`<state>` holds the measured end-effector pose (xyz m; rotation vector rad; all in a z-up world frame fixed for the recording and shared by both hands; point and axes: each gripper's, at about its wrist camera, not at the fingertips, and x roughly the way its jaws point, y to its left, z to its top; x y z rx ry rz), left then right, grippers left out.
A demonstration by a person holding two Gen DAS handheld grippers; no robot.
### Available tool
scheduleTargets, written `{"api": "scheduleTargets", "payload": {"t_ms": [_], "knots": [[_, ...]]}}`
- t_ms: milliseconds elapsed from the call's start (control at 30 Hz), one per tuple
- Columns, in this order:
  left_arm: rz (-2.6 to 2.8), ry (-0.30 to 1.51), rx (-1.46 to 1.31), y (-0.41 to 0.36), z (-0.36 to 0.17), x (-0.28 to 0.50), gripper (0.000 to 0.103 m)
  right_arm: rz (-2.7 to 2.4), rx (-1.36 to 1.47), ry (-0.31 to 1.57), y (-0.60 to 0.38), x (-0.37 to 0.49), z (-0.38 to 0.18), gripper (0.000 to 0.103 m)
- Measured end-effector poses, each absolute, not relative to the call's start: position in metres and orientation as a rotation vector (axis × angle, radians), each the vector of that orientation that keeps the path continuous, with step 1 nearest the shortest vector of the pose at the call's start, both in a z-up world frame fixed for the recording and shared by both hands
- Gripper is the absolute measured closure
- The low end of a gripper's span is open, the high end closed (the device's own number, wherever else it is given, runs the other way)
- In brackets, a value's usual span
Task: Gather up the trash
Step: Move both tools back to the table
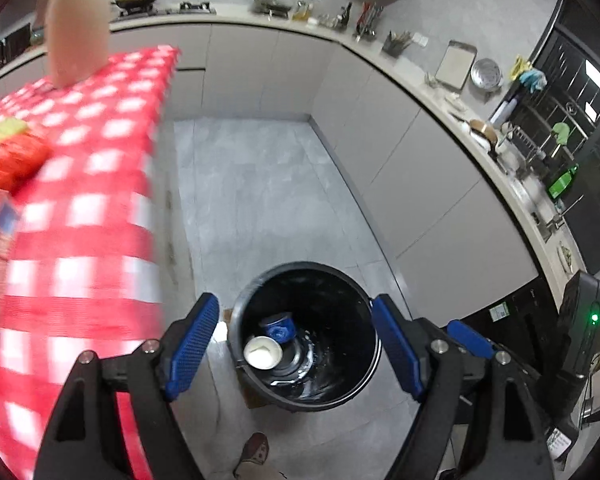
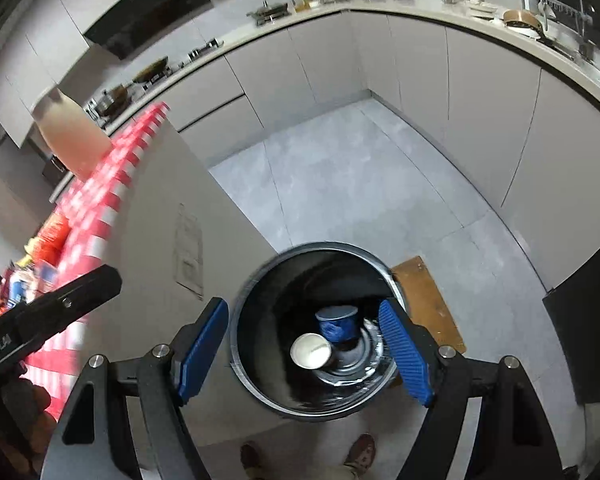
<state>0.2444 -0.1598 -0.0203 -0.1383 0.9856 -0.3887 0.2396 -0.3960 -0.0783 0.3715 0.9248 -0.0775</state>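
1. The black bin (image 1: 340, 384) is seen to be glossy inside, with wet white smears shining at its bottom.
2. The blue cup (image 2: 337, 322) and the white-lined cup (image 2: 311, 351) appear to be of matt paper.
3. The gripper pads (image 1: 192, 344) are finished in blue, finely ribbed rubber or plastic; the arms are matt black with bright metal rivets.
4. The checked tablecloth (image 1: 84, 216) looks woven.
5. The floor (image 1: 252, 184) is laid in smooth grey tile.
6. A board (image 2: 428, 300) of plain wood is shown.
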Motion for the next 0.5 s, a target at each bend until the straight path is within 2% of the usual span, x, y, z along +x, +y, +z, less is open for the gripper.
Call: {"api": "scheduleTargets", "payload": {"t_ms": [500], "knots": [[-0.172,0.895,-0.16,0.02,0.004,0.225,0.023,0.109,0.31,0.864,-0.201,0.241,-0.025,0.023]]}}
